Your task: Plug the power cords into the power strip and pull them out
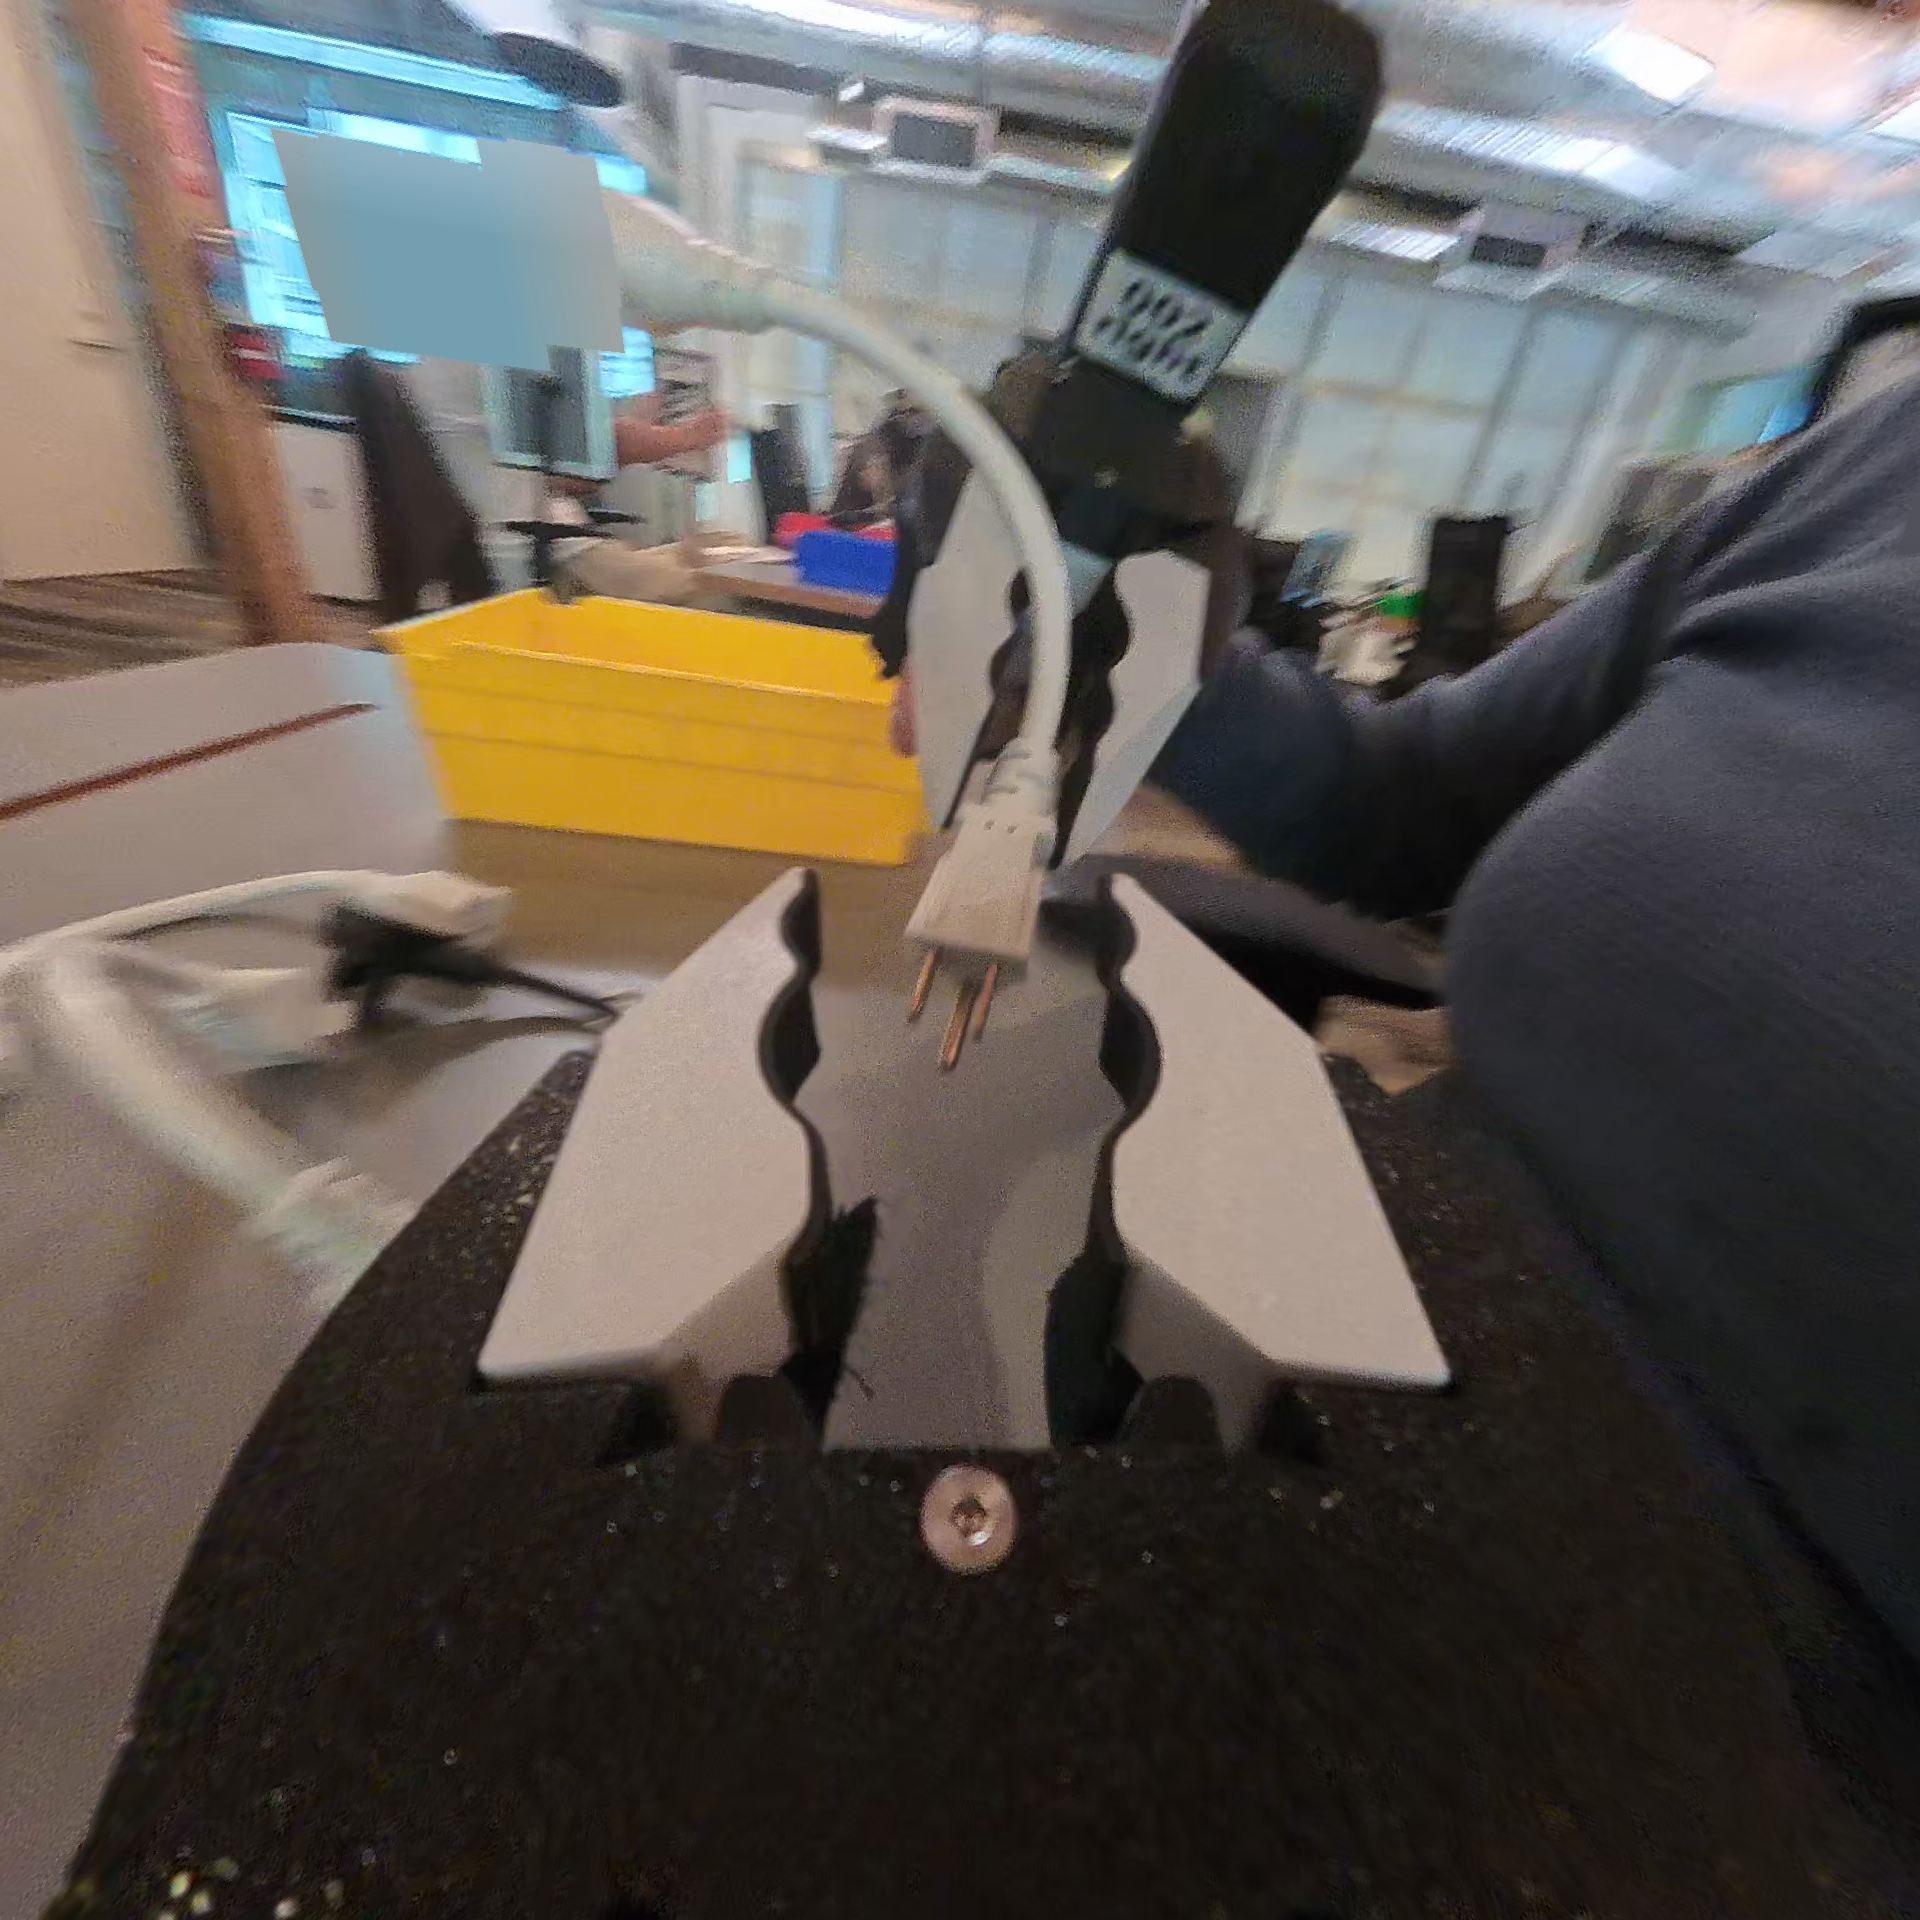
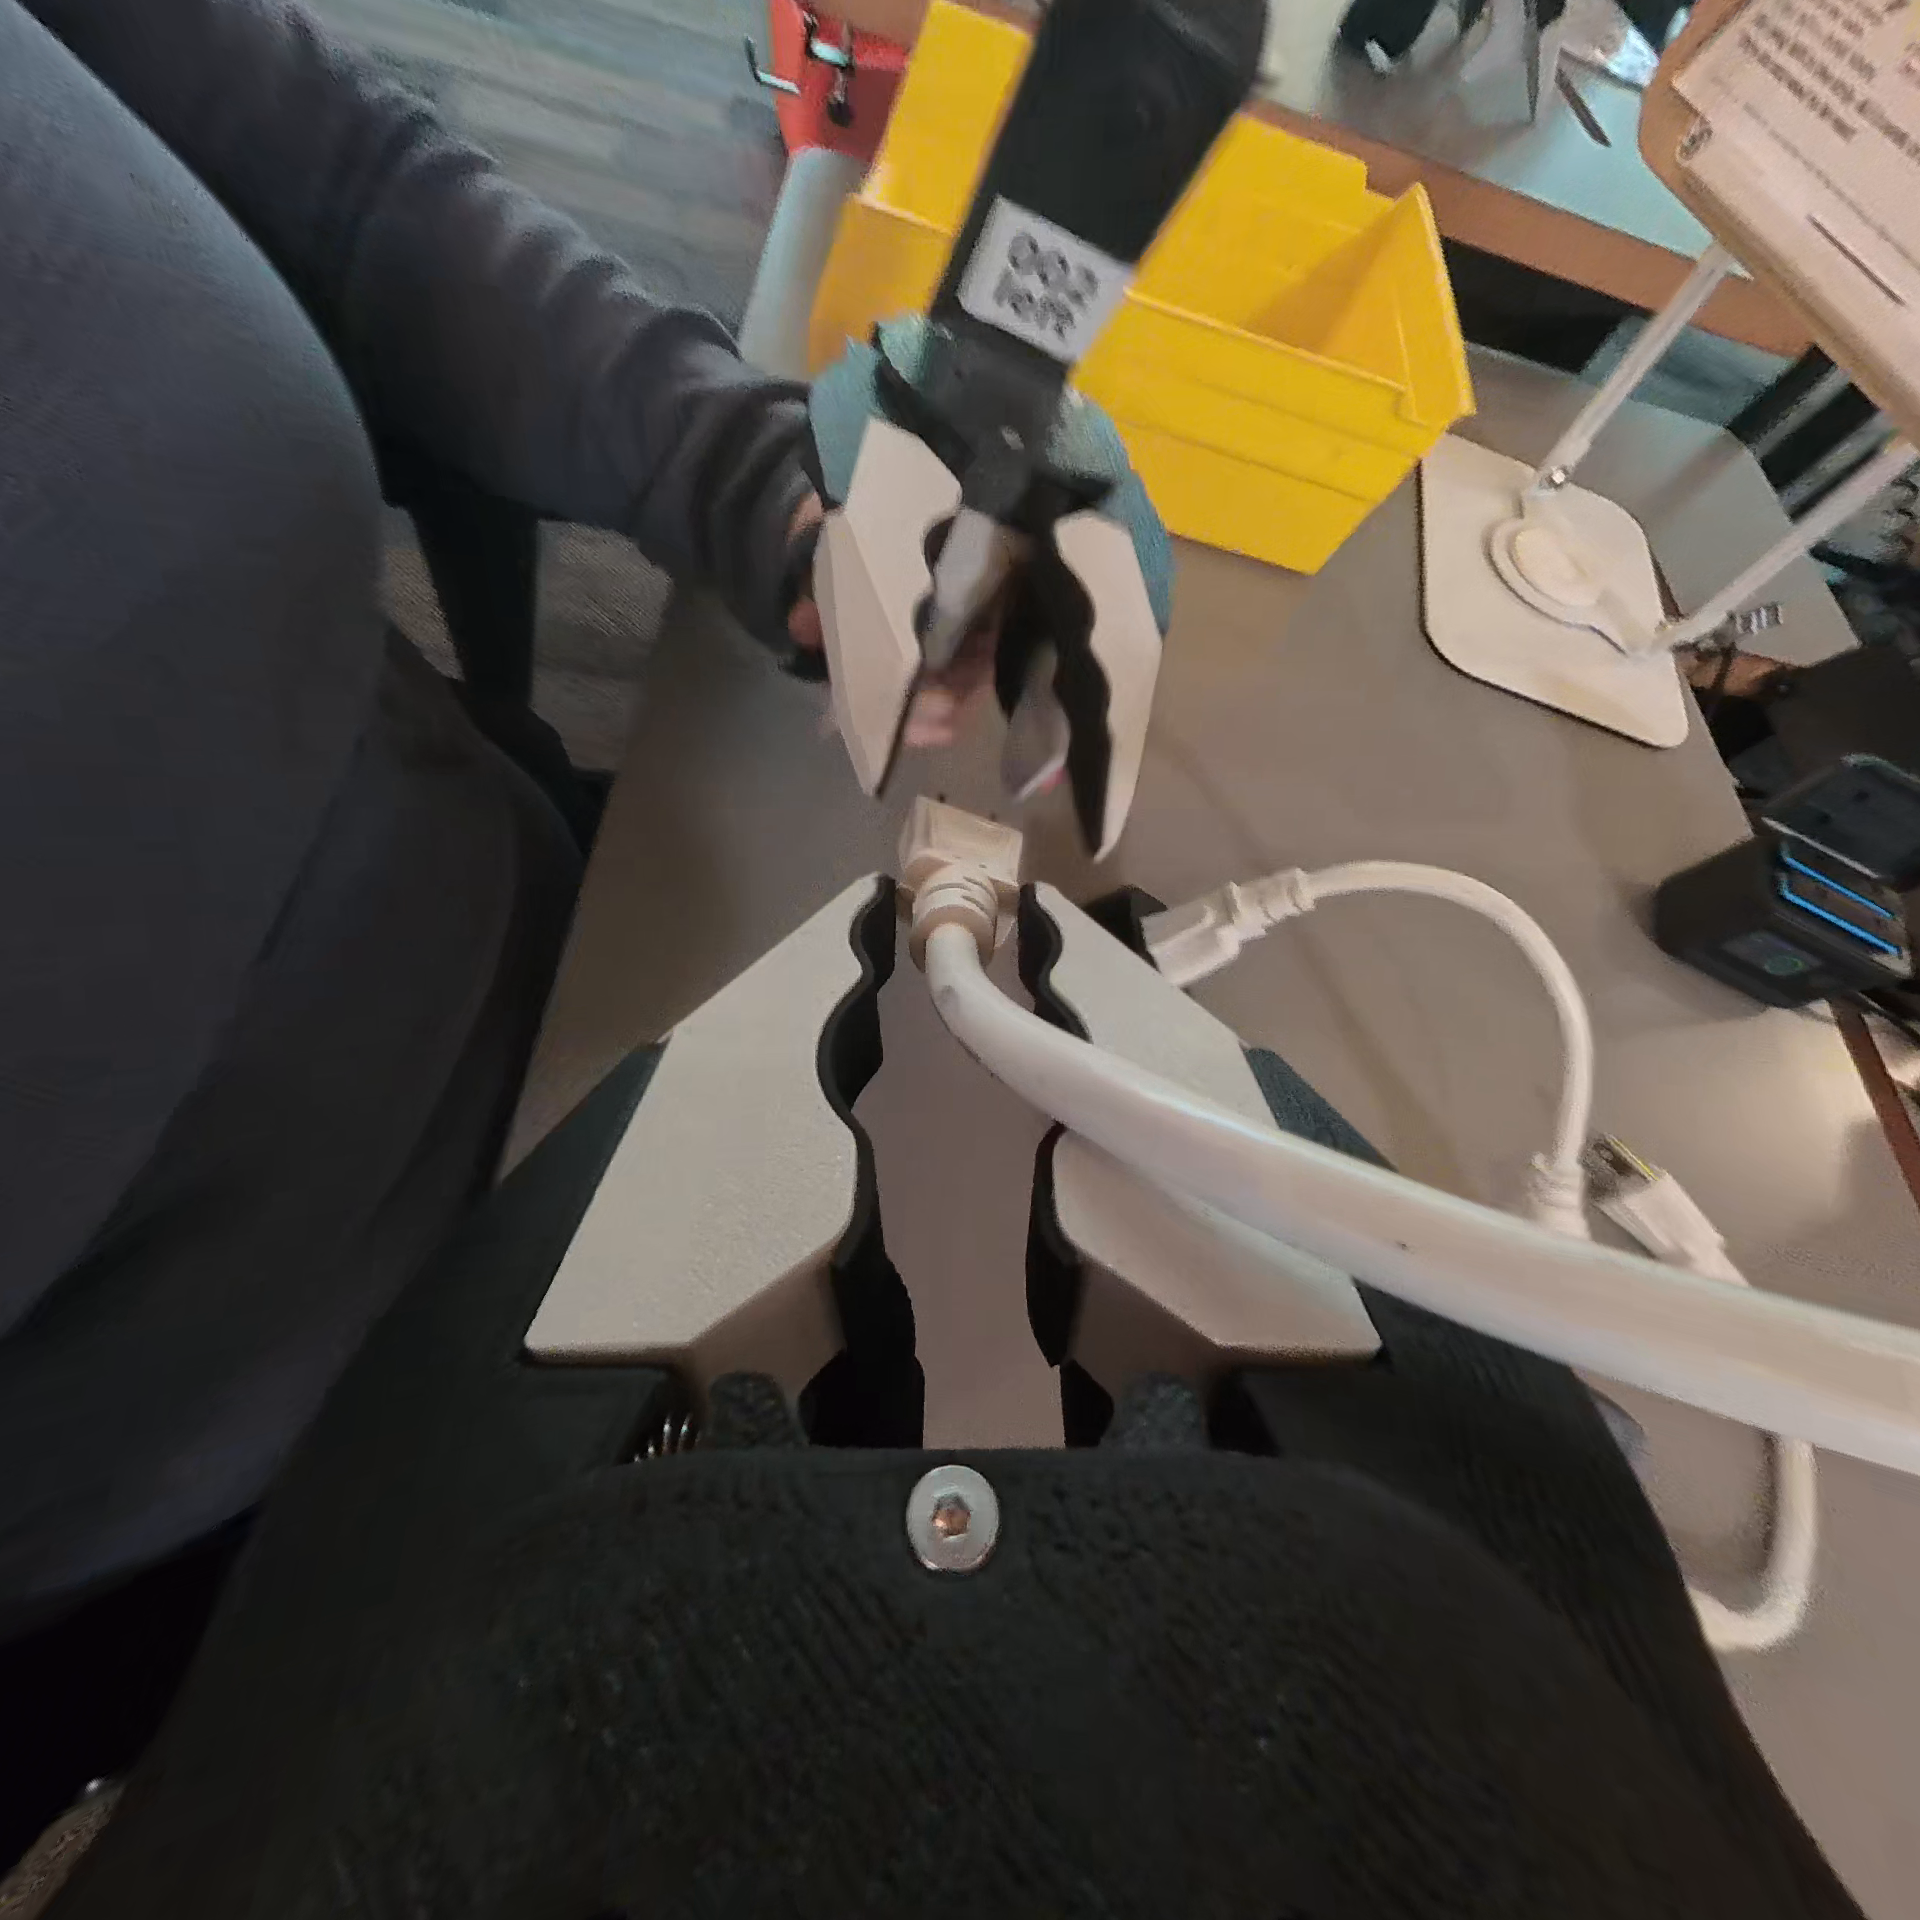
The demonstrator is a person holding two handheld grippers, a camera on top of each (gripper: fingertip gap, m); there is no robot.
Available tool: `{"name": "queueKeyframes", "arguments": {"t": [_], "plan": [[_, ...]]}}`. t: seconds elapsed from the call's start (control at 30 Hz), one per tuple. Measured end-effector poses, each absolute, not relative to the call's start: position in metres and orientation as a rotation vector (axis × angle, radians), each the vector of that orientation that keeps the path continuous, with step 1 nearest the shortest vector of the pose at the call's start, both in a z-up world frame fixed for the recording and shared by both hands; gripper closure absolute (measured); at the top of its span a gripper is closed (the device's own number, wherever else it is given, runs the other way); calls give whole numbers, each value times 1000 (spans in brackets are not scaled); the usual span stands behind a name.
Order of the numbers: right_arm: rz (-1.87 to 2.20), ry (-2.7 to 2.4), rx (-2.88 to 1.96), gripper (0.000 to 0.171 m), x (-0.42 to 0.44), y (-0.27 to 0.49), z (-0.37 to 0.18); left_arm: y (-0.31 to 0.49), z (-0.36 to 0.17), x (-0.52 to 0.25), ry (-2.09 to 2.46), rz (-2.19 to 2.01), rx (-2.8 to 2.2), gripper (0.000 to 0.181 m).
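My right gripper (image 2: 956, 899) is shut on a white power plug (image 2: 951, 883) and grips it at the strain relief. Its thick white cord (image 2: 1299, 1174) trails off to the right over the right finger. In the left wrist view the right gripper (image 1: 997, 842) comes down from above, and the plug (image 1: 977, 904) points its metal prongs (image 1: 961, 1013) at my left gripper (image 1: 961, 914). The left gripper is open and empty, with the plug just beyond its fingertips. It also shows in the right wrist view (image 2: 987, 816), open, facing the plug. I see no clear power strip.
A yellow bin (image 1: 665, 727) (image 2: 1278, 343) stands on the table behind the grippers. More white cords with plugs (image 2: 1247, 904) (image 1: 416, 904) lie on the table. A white stand base (image 2: 1558, 582) and a black device (image 2: 1808, 914) sit at the right. A person's dark sleeve (image 1: 1662, 831) fills one side. My two grippers' fingertips are within a few centimetres of each other.
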State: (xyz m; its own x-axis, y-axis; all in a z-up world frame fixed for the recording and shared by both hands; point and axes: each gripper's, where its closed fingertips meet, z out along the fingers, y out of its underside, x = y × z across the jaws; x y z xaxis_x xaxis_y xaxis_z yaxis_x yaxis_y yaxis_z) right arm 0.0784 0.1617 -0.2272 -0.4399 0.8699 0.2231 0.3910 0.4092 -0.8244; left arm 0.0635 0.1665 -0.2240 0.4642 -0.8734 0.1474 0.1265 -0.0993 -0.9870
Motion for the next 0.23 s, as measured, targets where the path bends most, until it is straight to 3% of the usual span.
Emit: {"name": "queueKeyframes", "arguments": {"t": [0.13,0.23], "plan": [[784,-2056,-1159,149,75,204,-238,202,-257,18,652,-578,-1638,98],[769,-2124,-1203,149,65,224,-246,216,-284,15,644,-529,-1807,88]]}}
